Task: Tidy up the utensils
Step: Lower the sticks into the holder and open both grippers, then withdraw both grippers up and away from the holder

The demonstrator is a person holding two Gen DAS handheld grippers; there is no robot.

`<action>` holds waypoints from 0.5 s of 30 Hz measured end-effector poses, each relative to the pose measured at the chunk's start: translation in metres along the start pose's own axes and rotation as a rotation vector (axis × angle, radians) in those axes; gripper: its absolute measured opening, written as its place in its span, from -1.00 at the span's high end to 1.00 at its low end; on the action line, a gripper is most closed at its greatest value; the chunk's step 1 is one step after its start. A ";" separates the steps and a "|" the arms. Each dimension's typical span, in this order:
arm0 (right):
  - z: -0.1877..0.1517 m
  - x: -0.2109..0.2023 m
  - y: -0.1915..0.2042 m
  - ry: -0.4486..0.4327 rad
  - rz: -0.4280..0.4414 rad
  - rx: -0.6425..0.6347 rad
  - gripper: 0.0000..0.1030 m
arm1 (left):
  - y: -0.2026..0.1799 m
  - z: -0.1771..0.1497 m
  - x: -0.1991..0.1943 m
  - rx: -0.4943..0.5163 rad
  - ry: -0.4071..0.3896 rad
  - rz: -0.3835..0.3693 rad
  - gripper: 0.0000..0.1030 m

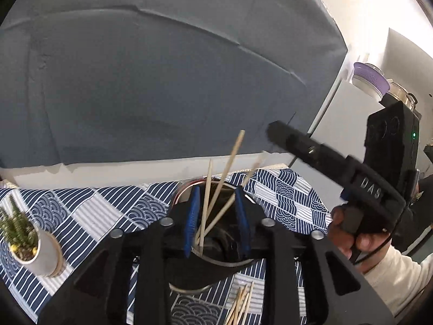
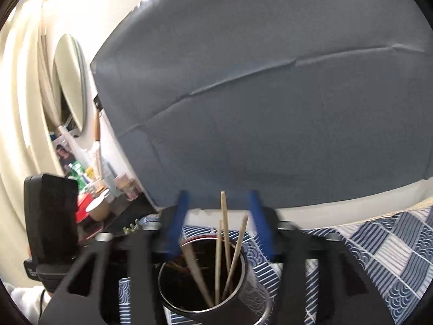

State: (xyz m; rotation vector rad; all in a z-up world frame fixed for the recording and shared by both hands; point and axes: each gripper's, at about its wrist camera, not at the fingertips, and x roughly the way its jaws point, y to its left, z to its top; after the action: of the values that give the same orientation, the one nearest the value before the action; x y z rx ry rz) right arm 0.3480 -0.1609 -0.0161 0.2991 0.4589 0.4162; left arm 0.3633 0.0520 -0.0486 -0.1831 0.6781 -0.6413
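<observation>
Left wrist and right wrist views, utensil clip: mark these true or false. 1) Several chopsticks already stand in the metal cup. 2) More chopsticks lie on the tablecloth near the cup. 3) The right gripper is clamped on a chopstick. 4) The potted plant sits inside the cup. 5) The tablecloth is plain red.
1) True: chopsticks lean inside the metal cup.
2) True: loose chopsticks lie on the tablecloth.
3) False: the right gripper is open, holding nothing.
4) False: the potted plant stands on the cloth, apart from the cup.
5) False: it is blue and white, patterned.
</observation>
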 end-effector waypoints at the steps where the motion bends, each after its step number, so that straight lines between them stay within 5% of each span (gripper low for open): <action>1: 0.002 -0.004 -0.001 -0.001 -0.009 0.005 -0.14 | 0.000 -0.002 -0.005 0.000 -0.004 0.014 0.21; 6: 0.007 -0.024 -0.004 -0.016 -0.064 0.011 -0.56 | -0.003 -0.011 -0.029 0.003 -0.018 0.068 -0.14; 15: 0.006 -0.060 0.001 0.011 -0.134 0.004 -0.71 | -0.014 -0.037 -0.062 -0.016 0.013 0.128 -0.59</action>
State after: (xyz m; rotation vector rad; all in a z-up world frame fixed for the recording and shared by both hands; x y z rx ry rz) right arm 0.3018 -0.1877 0.0115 0.2684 0.4881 0.2861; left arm 0.2962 0.0798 -0.0397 -0.1496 0.7021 -0.5152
